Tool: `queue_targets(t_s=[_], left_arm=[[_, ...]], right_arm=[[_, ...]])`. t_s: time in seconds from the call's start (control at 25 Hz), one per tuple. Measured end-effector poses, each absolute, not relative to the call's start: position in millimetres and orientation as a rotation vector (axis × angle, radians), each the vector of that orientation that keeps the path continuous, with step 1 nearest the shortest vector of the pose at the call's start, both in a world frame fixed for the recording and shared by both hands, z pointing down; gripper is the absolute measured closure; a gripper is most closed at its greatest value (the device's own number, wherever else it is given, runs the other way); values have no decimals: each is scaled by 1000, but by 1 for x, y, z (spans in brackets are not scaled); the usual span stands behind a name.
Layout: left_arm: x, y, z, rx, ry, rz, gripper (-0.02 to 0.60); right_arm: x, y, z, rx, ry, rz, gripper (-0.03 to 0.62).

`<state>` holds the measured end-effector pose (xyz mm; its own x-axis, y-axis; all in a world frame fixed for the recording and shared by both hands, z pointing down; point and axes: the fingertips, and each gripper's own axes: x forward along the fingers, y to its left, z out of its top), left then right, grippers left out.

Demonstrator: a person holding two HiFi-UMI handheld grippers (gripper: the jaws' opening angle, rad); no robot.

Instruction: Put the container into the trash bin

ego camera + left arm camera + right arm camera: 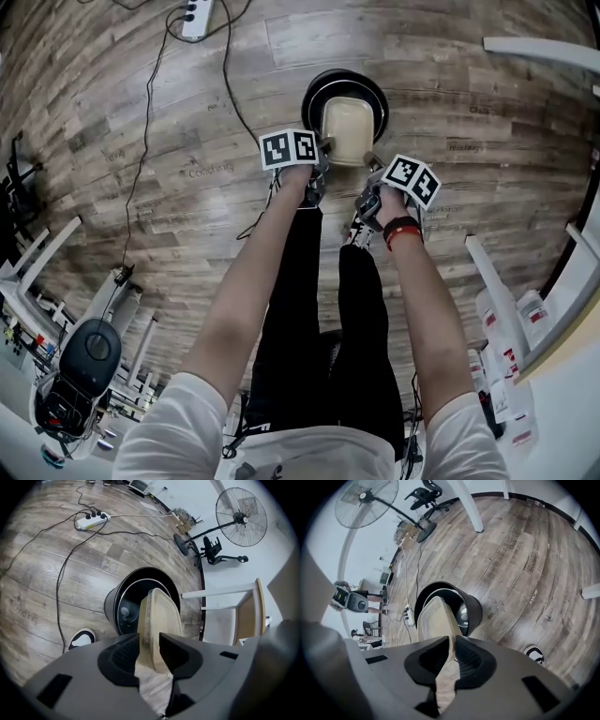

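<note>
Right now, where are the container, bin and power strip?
container (347, 131): head view, its top face
bin (110, 606): left gripper view, outer wall
power strip (92, 521): left gripper view, middle of its body

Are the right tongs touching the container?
Touching. In the right gripper view the right tongs are pinched on the thin edge of the container, with no gap showing on either side.

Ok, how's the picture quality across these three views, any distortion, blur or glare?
Head view: strong fisheye bends the floor planks; light is even, the container and trash bin look sharp. Left gripper view: black corners, white wall at right blown out, the close jaws slightly soft. Right gripper view: same dark corners, washed-out wall at upper left, a bright sheen inside the bin.
</note>
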<state>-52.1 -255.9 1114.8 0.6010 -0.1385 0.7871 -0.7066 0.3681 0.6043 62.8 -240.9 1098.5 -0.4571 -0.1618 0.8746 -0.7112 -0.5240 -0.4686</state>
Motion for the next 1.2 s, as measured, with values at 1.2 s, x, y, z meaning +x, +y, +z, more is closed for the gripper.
queue_targets(t_s=[1.2], left_arm=[[-39,-247,1066,1158,-915,406,331]], right_arm=[[81,-253,1045,1323,-1400,1999,471]])
